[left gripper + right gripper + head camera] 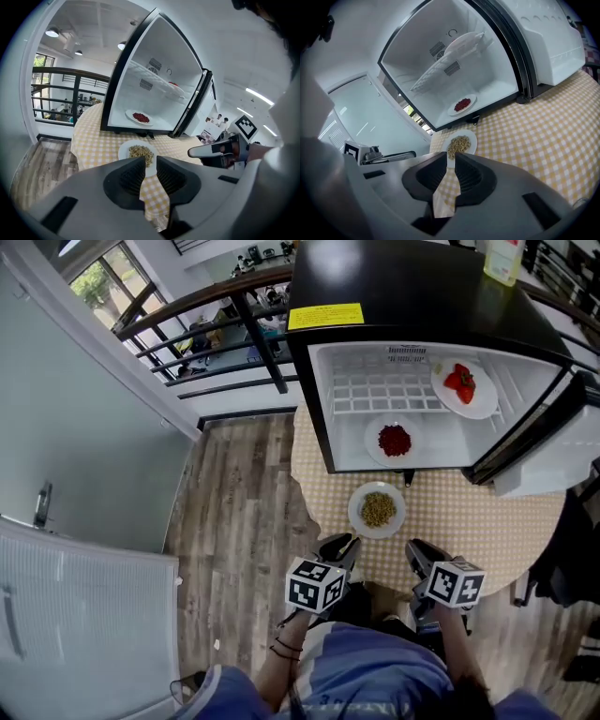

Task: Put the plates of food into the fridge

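One plate (377, 510) on table (487, 521), two plates (395, 440) in fridge (403, 287) — left gripper (349, 542), right gripper (413, 547), fingers narrowly apart

The left gripper (338, 547) and the right gripper (418, 555) are held low, side by side and well apart, both aimed forward. Each pair of jaws is seen narrowly parted, with nothing gripped. The forearms (281, 657) are mostly hidden, apparently bent close.

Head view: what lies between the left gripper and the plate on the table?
Only bare checked tablecloth separates left gripper from plate, also in left gripper view.
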